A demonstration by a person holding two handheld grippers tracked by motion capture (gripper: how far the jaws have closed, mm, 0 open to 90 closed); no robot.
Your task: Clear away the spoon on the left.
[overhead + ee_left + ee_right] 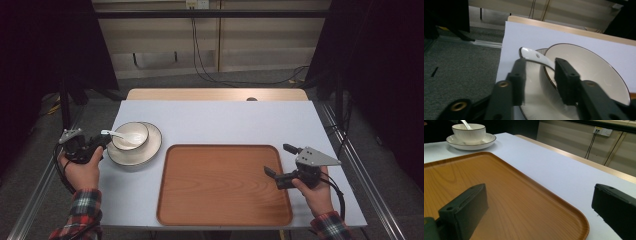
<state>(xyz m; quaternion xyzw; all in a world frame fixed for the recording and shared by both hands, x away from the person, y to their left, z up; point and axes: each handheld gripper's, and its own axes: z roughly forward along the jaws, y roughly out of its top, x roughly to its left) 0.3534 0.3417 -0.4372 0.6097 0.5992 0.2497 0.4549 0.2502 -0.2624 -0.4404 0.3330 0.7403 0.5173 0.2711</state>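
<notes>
A white bowl (131,136) with a dark rim stands on a matching saucer (152,147) at the table's left. A white spoon (112,134) rests in the bowl, its handle sticking out to the left. My left gripper (103,141) is right at that handle. In the left gripper view the spoon handle (532,54) runs between the two black jaws, which stand apart without pressing on it, so the left gripper (540,63) is open. My right gripper (278,160) hangs open over the right part of the wooden tray (220,190), nothing between its jaws.
The tray (506,185) is bare and lies near the table's front edge, right of the saucer (487,138). The white tabletop (225,120) stretches behind it. Beyond the left edge lies grey carpet (456,75). Cables hang at the back wall.
</notes>
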